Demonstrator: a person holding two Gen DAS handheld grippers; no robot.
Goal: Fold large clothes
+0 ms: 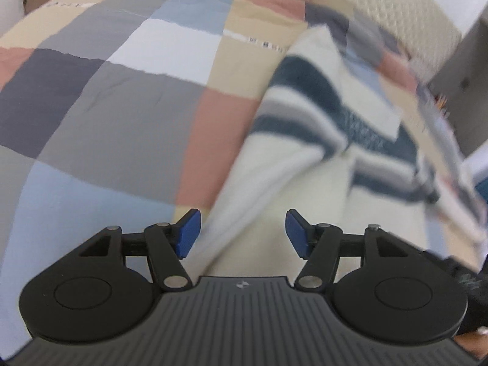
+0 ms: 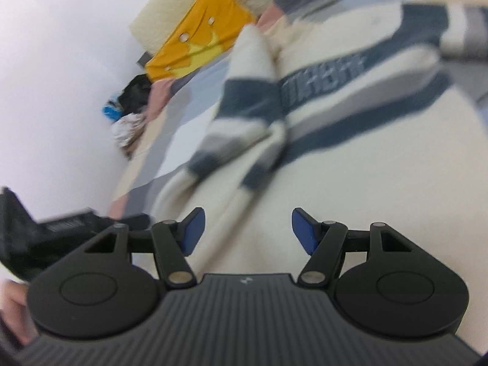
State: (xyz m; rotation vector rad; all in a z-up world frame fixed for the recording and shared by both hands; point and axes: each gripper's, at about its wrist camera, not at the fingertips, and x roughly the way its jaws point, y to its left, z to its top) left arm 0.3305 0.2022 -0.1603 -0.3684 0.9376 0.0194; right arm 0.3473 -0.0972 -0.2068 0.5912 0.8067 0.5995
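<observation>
A cream sweater with dark blue and grey stripes lies on a patchwork bed cover. In the left wrist view it fills the right half, one sleeve folded across its body. My left gripper hovers over the sweater's cream lower part, its blue pads apart with nothing between them. In the right wrist view the same sweater spreads ahead, its striped sleeve laid over the chest. My right gripper is open above the cream fabric and holds nothing.
A yellow cushion and a cream quilted headboard stand at the bed's far end. A pile of dark and blue clothes lies by the white wall. A grey cabinet stands at the bed's right side.
</observation>
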